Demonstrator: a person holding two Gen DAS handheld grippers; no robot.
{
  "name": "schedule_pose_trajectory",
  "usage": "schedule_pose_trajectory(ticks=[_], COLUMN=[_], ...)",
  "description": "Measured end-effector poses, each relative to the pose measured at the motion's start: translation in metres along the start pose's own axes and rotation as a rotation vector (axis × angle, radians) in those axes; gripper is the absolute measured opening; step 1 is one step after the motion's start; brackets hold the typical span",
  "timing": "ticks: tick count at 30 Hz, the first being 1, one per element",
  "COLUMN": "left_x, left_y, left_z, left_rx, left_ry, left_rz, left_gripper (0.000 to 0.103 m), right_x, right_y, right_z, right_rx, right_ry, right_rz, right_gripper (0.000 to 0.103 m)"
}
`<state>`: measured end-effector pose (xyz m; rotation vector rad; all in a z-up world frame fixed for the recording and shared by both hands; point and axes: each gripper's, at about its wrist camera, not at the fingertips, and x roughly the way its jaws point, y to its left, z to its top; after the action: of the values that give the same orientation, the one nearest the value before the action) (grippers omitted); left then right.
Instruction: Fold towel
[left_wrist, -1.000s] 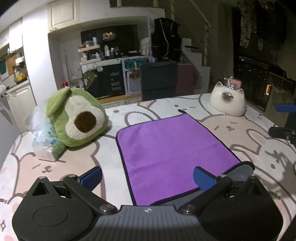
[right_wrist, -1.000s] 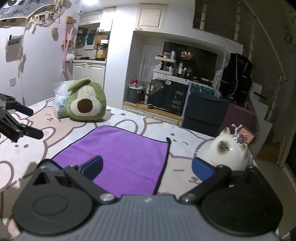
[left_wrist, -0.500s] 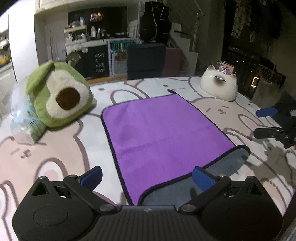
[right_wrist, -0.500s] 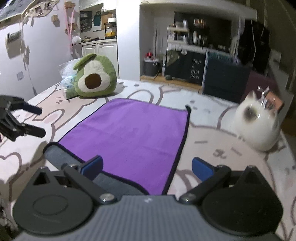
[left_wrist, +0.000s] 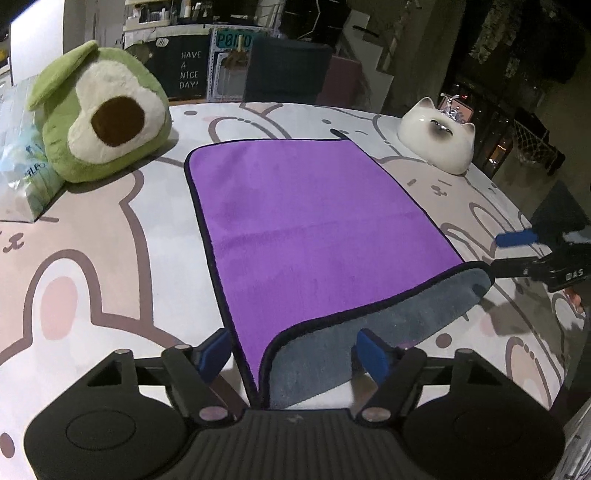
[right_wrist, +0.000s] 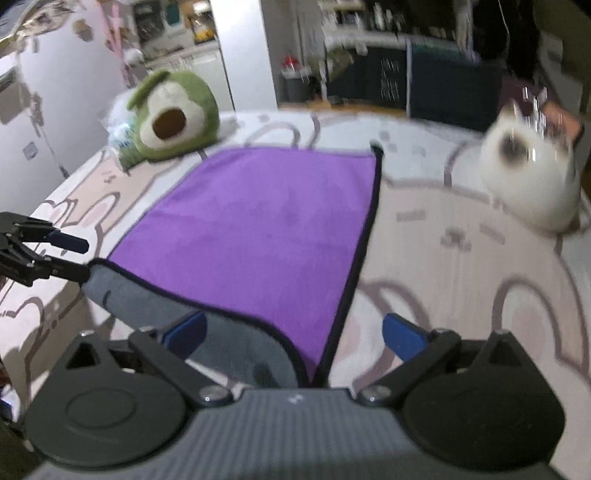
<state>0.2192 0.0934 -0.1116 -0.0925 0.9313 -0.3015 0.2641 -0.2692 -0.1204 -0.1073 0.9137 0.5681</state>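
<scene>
Nearby, avocado plush (left_wrist: 99, 110) and cat figurine (left_wrist: 439, 142) flank towel (left_wrist: 314, 218).

The cloth-covered table (left_wrist: 96, 236) lies bare on both sides of the towel (left_wrist: 310, 221), so a gripper could pass along either long edge. 2 things stand near the far corners: the avocado plush (left_wrist: 99, 114) at far left, just beside the towel's corner, with a plastic bag (left_wrist: 18, 162) touching its outer side, and the cat figurine (left_wrist: 439, 140) at far right, a little apart. The strip between plush and figurine beyond the far edge is open. Each gripper's fingers (right_wrist: 183, 332) straddle a near corner, spread wide.
</scene>
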Motion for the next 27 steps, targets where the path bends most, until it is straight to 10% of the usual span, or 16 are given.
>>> schedule_pose_trajectory(ticks=[3, 27], left_x=[0.004, 0.019], left_y=[0.004, 0.007], left_z=[0.0, -0.004], left_rx=[-0.024, -0.034], left_ry=[0.023, 0.102], left_rz=[0.0, -0.007], left_gripper=[0.062, 0.036], right_x=[0.006, 0.032], right_y=[-0.001, 0.009], right_z=[-0.003, -0.017], right_rx=[-0.008, -0.13], right_ry=[0.026, 0.151], right_rz=[-0.012, 0.038], right_gripper=[0.077, 0.04])
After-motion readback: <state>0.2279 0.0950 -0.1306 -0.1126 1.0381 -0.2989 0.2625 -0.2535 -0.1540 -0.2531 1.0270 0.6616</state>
